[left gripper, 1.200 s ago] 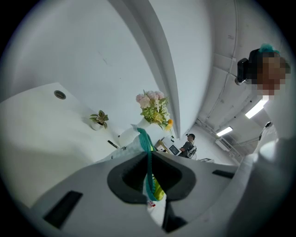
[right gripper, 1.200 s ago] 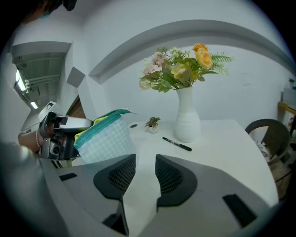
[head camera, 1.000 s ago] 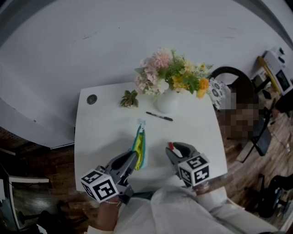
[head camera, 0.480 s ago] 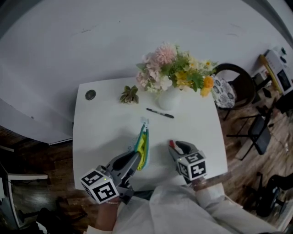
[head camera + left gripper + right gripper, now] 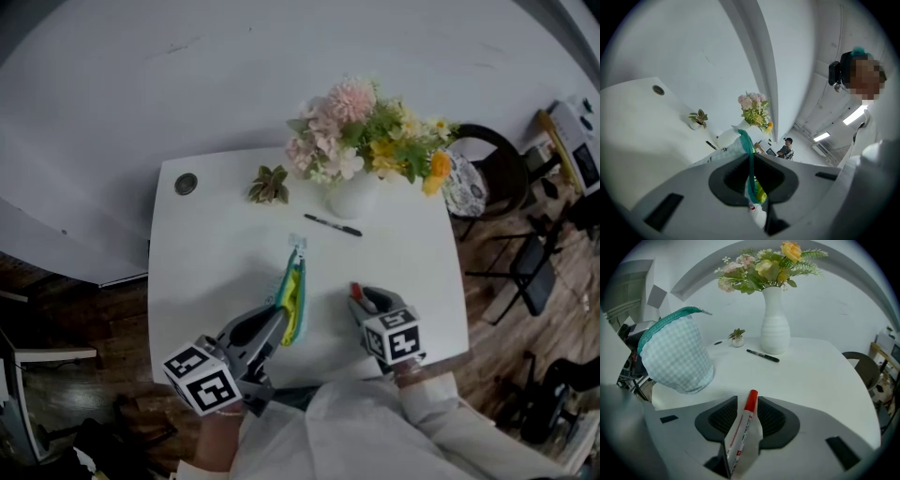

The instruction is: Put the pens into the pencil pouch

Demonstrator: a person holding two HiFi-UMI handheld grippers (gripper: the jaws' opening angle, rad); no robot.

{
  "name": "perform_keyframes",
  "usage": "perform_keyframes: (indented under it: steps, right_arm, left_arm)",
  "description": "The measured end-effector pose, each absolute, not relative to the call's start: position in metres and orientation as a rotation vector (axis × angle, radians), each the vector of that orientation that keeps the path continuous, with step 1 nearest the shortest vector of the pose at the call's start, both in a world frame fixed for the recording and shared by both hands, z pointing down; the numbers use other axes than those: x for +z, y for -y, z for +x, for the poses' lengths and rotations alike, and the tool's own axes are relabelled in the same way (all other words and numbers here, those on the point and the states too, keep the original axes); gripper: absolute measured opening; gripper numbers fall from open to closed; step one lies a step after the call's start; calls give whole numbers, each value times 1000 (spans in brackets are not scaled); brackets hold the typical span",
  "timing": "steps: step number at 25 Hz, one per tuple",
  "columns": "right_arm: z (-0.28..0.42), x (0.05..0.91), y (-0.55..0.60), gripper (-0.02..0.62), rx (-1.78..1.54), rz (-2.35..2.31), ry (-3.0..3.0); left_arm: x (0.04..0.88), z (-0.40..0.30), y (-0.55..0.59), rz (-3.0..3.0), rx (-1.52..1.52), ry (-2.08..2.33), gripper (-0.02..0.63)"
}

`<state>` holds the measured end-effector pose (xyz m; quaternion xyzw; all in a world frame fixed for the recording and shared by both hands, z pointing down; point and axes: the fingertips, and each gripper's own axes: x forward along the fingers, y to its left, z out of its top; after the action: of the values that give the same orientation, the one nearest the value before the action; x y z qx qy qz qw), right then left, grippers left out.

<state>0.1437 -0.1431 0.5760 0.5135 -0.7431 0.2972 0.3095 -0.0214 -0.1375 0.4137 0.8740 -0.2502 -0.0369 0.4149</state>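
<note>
1. White table (image 5: 206, 253) holds our work; one black pen (image 5: 332, 225) waits near the vase (image 5: 354, 199).
2. Our left gripper (image 5: 278, 321) pinches the pouch (image 5: 292, 291) rim, lifting it, likely to keep its mouth reachable.
3. Our right gripper (image 5: 360, 298) clamps a red-capped marker (image 5: 744, 423), ready for insertion.

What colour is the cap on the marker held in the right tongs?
Red; the cap shows best in the right gripper view.

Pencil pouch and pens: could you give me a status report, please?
Left gripper shut on pouch rim. Right gripper shut on red-capped marker, not yet in. Black pen on table by vase.
</note>
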Motion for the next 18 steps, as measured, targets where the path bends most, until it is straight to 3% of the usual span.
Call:
perform_keyframes:
  steps: [4,9,18]
  right_arm:
    - [144,584,140,127,776,1345,1943]
    - [149,583,142,69,724,1378,1937]
    - [133,554,145,63,730,1393,2100]
  left_arm:
    - [415,-22,138,2201,-80,632,28]
    - [417,-20,137,2202,-74,628,28]
    - [419,-19,135,2213,-64,635,28]
